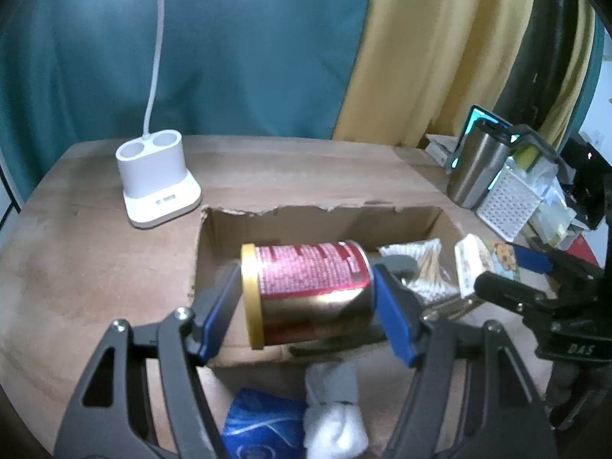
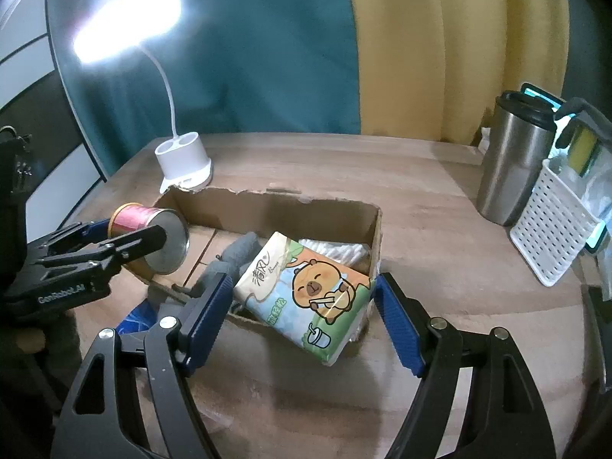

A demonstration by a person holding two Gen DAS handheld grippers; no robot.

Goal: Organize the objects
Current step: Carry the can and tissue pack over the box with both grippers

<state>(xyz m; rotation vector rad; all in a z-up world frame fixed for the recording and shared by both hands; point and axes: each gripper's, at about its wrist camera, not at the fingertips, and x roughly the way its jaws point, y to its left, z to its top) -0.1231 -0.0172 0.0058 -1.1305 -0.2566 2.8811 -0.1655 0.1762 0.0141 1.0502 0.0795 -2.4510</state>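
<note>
Left claw (image 1: 308, 298) pinches one red-and-gold cylindrical tin with a yellow plastic lid (image 1: 306, 290), a pad on each flat end. The tin's long axis lies level, running straight across between the pads, lid end at the left pad. It hangs above the left half of the open brown cardboard box with a torn rim (image 1: 306, 210), apart from the box floor as far as I can judge.

Right claw (image 2: 302, 317) pinches one soft tissue pack printed with a cartoon capybara (image 2: 306, 294), pads against its two sides. The pack sits tilted over the box's near right corner, its long axis running from the box interior toward the camera. I cannot tell whether it touches the rim.

Each thing lies dead ahead of its own claw, the box just beyond and below; the left hand is nearer the empty part.

Count inside the box: one bag of cotton swabs (image 1: 424, 264), one grey cloth item (image 2: 237, 252). On the wooden worktop (image 2: 440, 210): one white desk lamp (image 2: 183, 164), one steel tumbler (image 2: 512, 160), one white perforated basket (image 2: 550, 225).
</note>
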